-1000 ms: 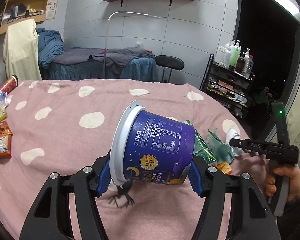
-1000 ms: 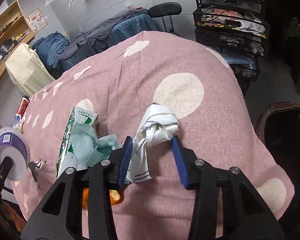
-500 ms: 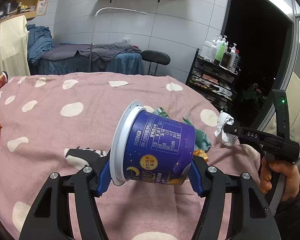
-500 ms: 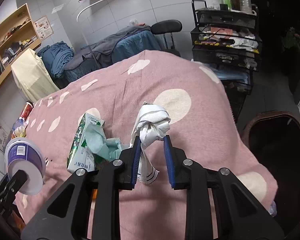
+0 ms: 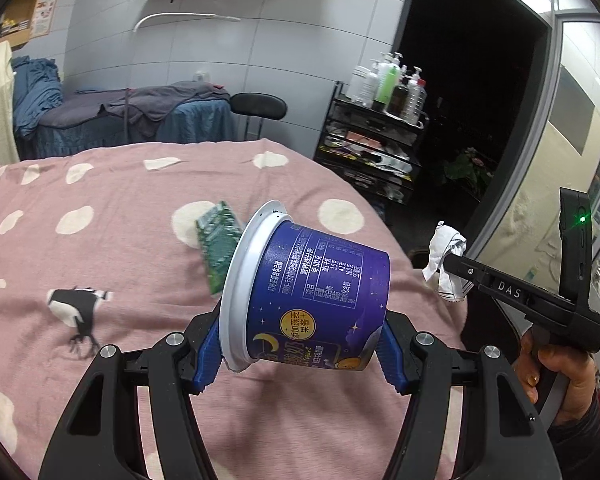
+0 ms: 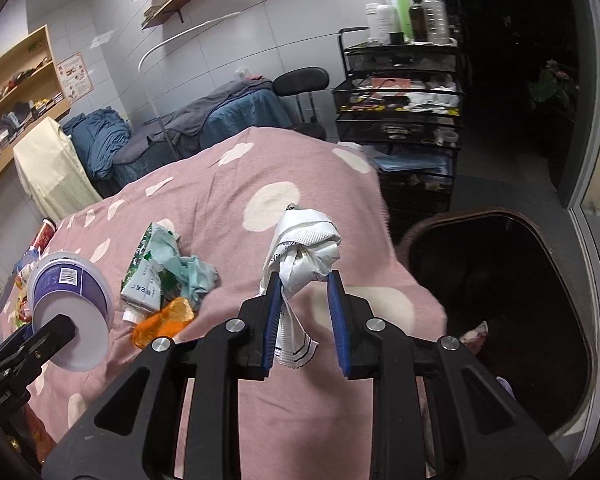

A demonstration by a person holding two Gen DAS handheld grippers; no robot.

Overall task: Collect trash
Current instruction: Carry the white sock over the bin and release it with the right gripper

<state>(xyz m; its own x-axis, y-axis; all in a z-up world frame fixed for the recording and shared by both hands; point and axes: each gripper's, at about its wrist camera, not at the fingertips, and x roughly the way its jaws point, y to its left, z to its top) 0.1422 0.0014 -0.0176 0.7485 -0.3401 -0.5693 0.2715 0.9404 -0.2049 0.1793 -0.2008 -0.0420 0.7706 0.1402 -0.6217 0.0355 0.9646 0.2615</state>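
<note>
Both hands loaded: the left tool (image 5: 300, 354) clamps a purple yogurt tub (image 5: 312, 300) on its side, lifted clear of the pink spotted bed (image 6: 228, 200). The right tool (image 6: 305, 312) pinches a crumpled white wrapper (image 6: 304, 244), apparently carried toward the dark bin (image 6: 500, 280) just beside the bed. A green carton (image 6: 148, 268) and an orange wrapper (image 6: 164, 318) lie uncollected.

a pink bed cover (image 6: 228, 184) with pale dots carried a green carton (image 6: 146, 268), a crumpled teal tissue (image 6: 194, 274) and an orange wrapper (image 6: 164, 320), clustered together.
</note>
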